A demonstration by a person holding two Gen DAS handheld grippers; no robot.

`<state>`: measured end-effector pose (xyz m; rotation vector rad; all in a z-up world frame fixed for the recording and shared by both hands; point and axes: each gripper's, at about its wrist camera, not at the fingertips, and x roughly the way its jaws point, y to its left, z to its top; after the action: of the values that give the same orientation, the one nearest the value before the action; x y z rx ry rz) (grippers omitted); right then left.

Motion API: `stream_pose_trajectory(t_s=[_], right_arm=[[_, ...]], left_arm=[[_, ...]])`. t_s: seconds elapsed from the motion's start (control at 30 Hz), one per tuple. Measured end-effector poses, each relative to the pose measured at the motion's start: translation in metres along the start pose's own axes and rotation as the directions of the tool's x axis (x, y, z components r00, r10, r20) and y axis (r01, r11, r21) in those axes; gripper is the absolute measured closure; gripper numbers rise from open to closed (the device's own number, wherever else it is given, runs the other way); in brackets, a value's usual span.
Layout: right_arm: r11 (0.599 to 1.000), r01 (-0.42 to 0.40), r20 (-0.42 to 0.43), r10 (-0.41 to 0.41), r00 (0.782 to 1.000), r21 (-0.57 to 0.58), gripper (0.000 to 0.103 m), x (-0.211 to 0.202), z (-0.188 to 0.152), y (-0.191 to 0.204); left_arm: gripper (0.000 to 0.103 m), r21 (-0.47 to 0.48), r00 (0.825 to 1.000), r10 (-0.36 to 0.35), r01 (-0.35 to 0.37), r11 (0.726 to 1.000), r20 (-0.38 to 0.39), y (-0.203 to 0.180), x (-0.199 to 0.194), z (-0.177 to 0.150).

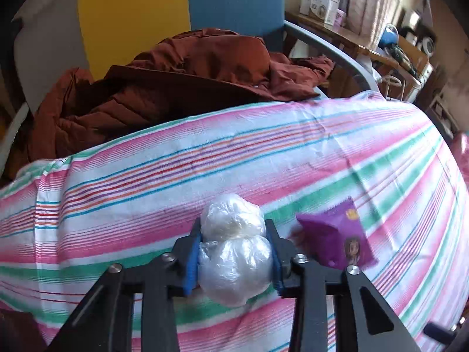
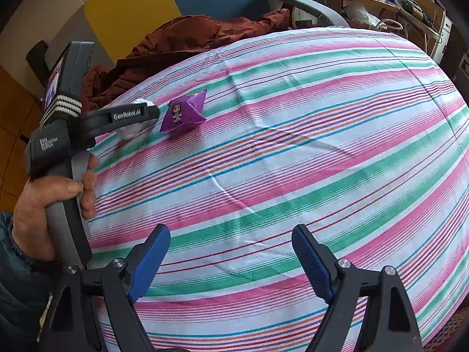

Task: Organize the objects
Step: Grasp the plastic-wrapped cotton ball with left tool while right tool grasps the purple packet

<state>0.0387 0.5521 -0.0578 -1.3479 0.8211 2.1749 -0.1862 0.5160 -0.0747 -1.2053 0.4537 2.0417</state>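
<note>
The left gripper (image 1: 234,252) has its blue pads (image 1: 192,264) pressed against both sides of a plastic-wrapped white bundle (image 1: 234,246), a lumpy thing of two rounded bulges in crinkled clear film, so that claw is closed on it. The bundle sits low over the striped cloth (image 1: 205,161) that covers the tabletop, toward its left edge as seen from the right wrist, and whether it has come off the cloth I cannot tell. Just beside it, toward the middle of the tabletop, lies a small purple snack packet (image 1: 337,240) with a cartoon figure on it, close but not touching. The right gripper (image 2: 231,258) hangs over the near part of the cloth with its jaws wide apart and nothing between them. My worry is the film: it looks slick and loose, and the pads seem to bear on the lower bulge only, so the bundle could squirm out or swing forward once lifted. A hard squeeze might also squash whatever soft stuff is inside. The purple packet is near enough that a sideways swing of the left claw could knock it along the cloth. At the far left edge a rust-brown jacket (image 1: 176,82) is heaped, and a dropped bundle could roll into its folds.
</note>
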Motion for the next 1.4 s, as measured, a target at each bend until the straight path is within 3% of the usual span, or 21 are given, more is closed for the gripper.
stream_pose_trajectory(t_s=[0.53, 0.8, 1.13, 1.2, 1.27, 1.4], right_arm=[[0.999, 0.048, 0.029, -0.047, 0.998, -0.001, 0.016, -0.007, 0.001, 0.000], [0.995, 0.025, 0.057, -0.020, 0.998, -0.092, 0.018, -0.008, 0.039, 0.031], [0.990, 0.067, 0.014, -0.065, 0.998, -0.127, 0.020, 0.071, 0.111, 0.064], [0.990, 0.061, 0.000, -0.061, 0.998, -0.126, 0.032, 0.083, 0.116, 0.065], [0.981, 0.105, 0.011, -0.104, 0.994, -0.162, 0.058, 0.089, 0.115, 0.068], [0.969, 0.078, 0.003, -0.079, 0.997, -0.236, 0.064, 0.072, 0.093, 0.070]], left_arm=[[0.066, -0.098, 1.000, -0.014, 0.015, 0.995, 0.009, 0.005, -0.082, -0.138], [0.066, -0.066, 0.999, -0.035, 0.036, 0.997, 0.017, 0.004, -0.088, -0.151], [0.065, -0.114, 0.995, -0.091, 0.094, 0.989, 0.029, 0.013, -0.087, -0.153], [0.064, -0.116, 0.995, -0.093, 0.096, 0.989, 0.030, 0.014, -0.087, -0.153], [0.064, -0.123, 0.995, -0.100, 0.103, 0.987, 0.030, 0.015, -0.087, -0.153], [0.064, -0.121, 0.994, -0.104, 0.108, 0.987, 0.037, 0.014, -0.087, -0.154]])
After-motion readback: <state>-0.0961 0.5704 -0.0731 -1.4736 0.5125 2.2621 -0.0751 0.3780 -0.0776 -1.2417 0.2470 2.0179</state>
